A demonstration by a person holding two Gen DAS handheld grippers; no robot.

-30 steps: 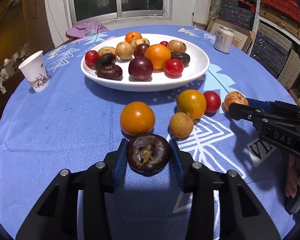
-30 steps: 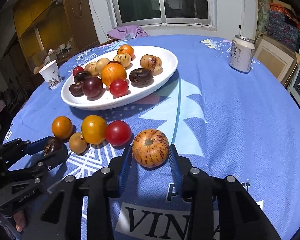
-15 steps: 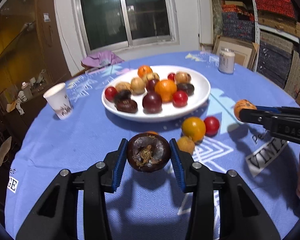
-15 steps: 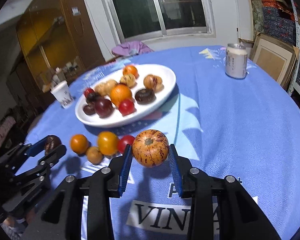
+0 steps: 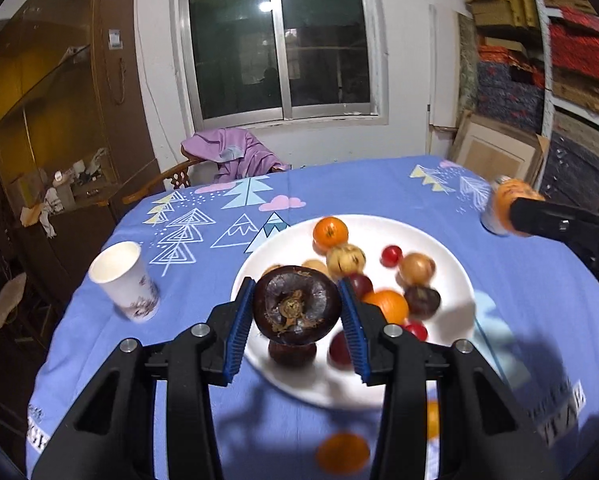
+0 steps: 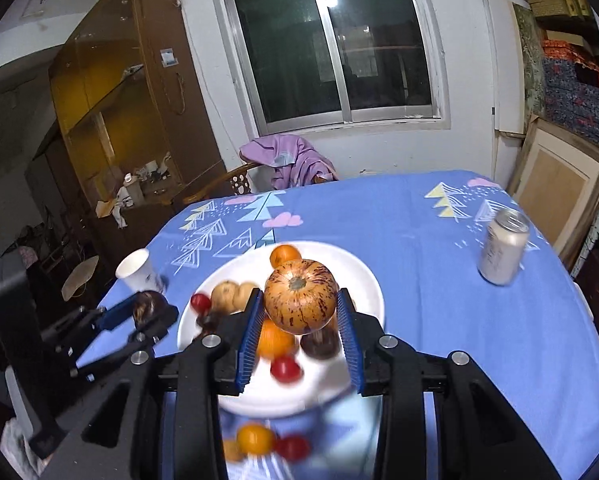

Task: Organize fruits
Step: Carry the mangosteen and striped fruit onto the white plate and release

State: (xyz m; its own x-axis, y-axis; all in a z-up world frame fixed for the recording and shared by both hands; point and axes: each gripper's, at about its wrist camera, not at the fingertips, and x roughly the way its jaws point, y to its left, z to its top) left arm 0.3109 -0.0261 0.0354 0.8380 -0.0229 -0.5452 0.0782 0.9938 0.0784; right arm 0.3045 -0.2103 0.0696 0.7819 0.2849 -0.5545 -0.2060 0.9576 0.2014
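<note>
I see a dark purple mangosteen (image 5: 297, 307), stem end facing me, and an orange red-streaked fruit (image 6: 300, 296) lifted above the white plate (image 5: 455, 276) of mixed fruit, with an orange (image 6: 255, 438) and tomato (image 6: 295, 447) blurred on the near cloth.

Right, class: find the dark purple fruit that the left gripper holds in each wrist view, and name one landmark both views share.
Left wrist view: the dark purple fruit sits low at centre, clamped between the left gripper's blue pads, in front of the white plate.
Right wrist view: the same fruit is at the left edge, in the left gripper.
Shared landmark: the paper cup.
</note>
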